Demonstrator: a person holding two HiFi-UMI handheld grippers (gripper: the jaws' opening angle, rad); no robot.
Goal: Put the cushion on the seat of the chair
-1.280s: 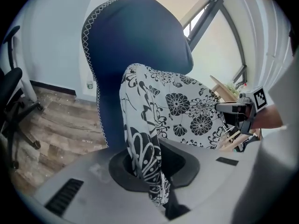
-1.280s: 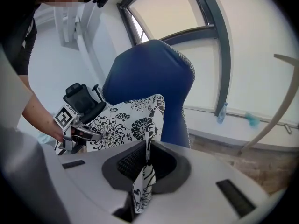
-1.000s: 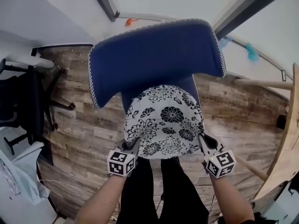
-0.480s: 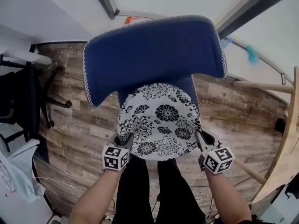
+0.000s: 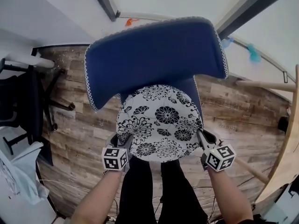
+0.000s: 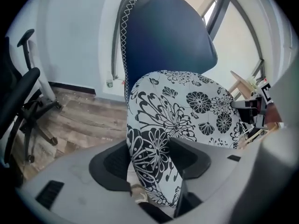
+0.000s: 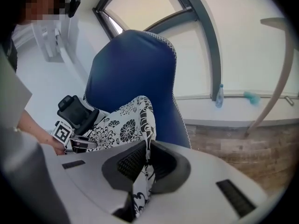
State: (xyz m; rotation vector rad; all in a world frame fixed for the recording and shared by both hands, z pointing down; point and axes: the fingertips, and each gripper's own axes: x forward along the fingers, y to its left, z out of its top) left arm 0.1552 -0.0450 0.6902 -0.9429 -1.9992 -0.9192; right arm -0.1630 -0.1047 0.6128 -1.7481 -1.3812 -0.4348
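Observation:
A round white cushion (image 5: 161, 122) with black flowers lies over the seat of the blue high-backed chair (image 5: 154, 55), tilted up toward me. My left gripper (image 5: 125, 143) is at the cushion's near-left edge. Its jaws are opening: in the left gripper view the cushion (image 6: 187, 106) edge stands between the spread jaws of that gripper (image 6: 149, 160). My right gripper (image 5: 202, 136) is shut on the near-right edge, and in the right gripper view the fabric (image 7: 126, 122) is pinched thin between the pads of that gripper (image 7: 147, 160). The seat itself is hidden under the cushion.
A black office chair (image 5: 23, 101) stands on the wood floor at the left. Pale wooden furniture (image 5: 285, 148) runs along the right edge. The person's dark trouser legs (image 5: 159, 190) are just in front of the chair. A bottle (image 7: 219, 94) stands on the window ledge behind.
The cushion has sunk a little toward the seat and shifted left. The left gripper has moved down and left, and its jaws have spread. The right gripper keeps its grip.

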